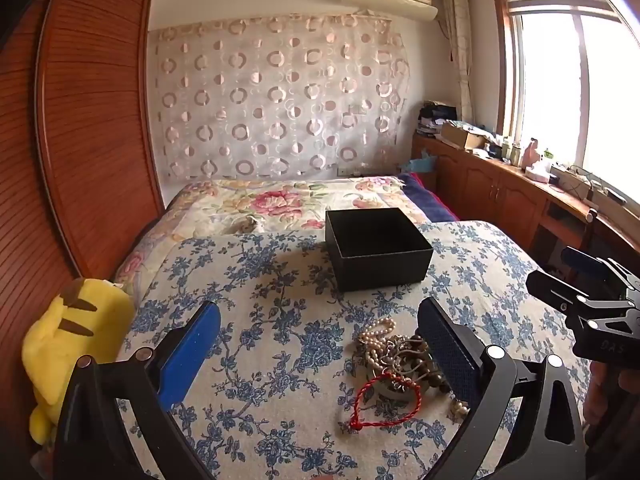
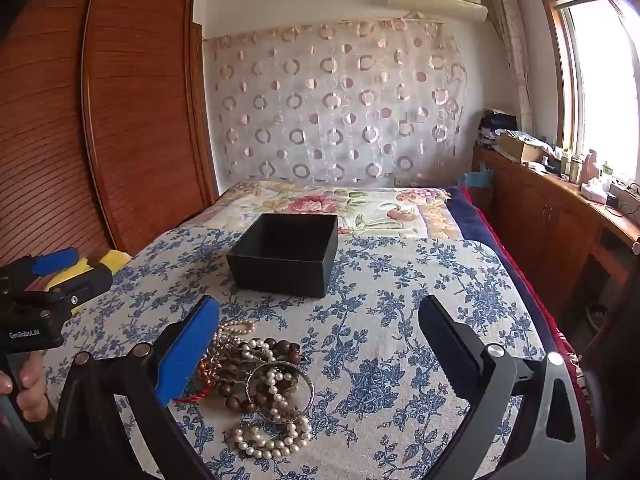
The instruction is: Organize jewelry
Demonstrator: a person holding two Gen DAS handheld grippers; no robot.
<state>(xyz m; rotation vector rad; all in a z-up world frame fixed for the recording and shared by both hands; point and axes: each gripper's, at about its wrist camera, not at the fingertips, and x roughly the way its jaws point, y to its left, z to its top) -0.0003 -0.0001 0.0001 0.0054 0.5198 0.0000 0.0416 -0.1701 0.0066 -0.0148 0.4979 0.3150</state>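
Note:
A tangled jewelry pile [image 1: 400, 360] lies on the blue-flowered bedspread: pearl strands, brown wooden beads, a metal bangle [image 2: 280, 392] and a red cord bracelet [image 1: 384, 400]. An open black box [image 1: 378, 254] stands behind it, empty inside; it also shows in the right wrist view [image 2: 286, 254]. My left gripper [image 1: 320, 352] is open above the cloth, with the pile near its right finger. My right gripper [image 2: 320, 344] is open, with the pile [image 2: 260, 384] by its left finger. Each gripper shows at the edge of the other's view [image 1: 588, 304] [image 2: 44, 292].
A yellow plush toy [image 1: 72, 344] lies at the bed's left edge beside a wooden wardrobe [image 1: 80, 140]. A floral quilt [image 1: 288, 200] covers the far half of the bed. A cluttered wooden cabinet [image 1: 500, 184] runs along the right wall under the window.

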